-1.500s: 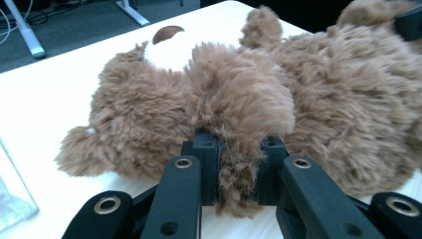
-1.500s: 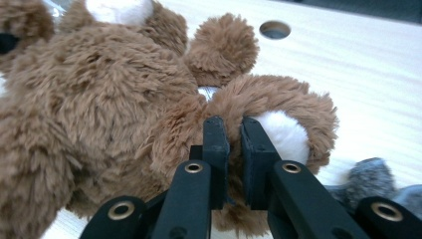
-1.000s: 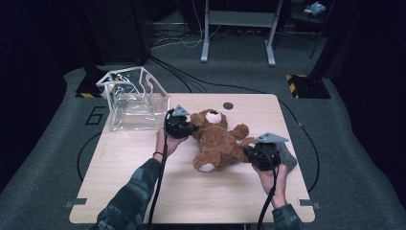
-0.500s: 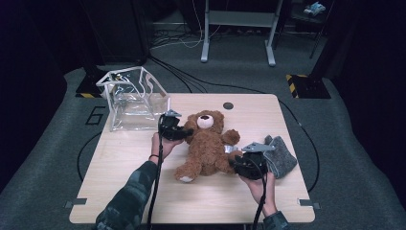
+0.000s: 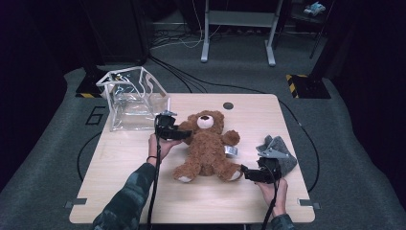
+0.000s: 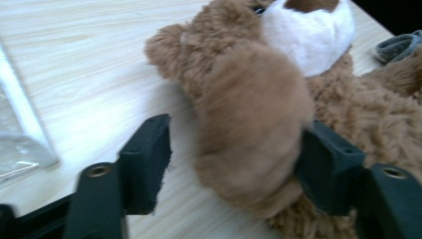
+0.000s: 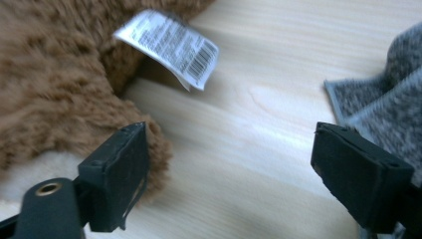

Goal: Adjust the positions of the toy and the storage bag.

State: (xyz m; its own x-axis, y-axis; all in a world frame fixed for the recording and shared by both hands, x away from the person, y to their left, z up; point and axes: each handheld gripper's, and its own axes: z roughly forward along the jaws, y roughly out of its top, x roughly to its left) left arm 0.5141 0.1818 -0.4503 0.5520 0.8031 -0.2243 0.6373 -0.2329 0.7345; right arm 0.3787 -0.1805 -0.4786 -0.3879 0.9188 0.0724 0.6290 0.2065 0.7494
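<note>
The bear (image 5: 207, 146) lies on its back near the middle of the table (image 5: 143, 201), head toward twelve o'clock, feet toward six. A second ago it lay slanted, head up at about one o'clock and body running down toward seven, with both grippers clamped on it; now it sits squarer and a little further toward the person.

The left gripper (image 5: 168, 130) is at the bear's nine o'clock side, beside its arm. Its jaws have just been opening. In the left gripper view (image 6: 234, 169) the furry arm sits between them: one pad stands clear of the fur with bare wood showing in the gap, the other rests against the fur, so nothing is pinched.

The right gripper (image 5: 256, 173) is at about four o'clock from the bear, just off its foot. A second ago it was higher and further right, gripping the bear's side. Its jaws have also just been opening, and in the right gripper view (image 7: 229, 174) they stand wide apart over bare wood; one pad is just beside the foot's fur, the other close to the grey cloth (image 5: 281, 154). It holds nothing. A white tag (image 7: 169, 47) sticks out from the bear.

The clear box (image 5: 131, 98) stands at ten o'clock on the table, where it was before.
</note>
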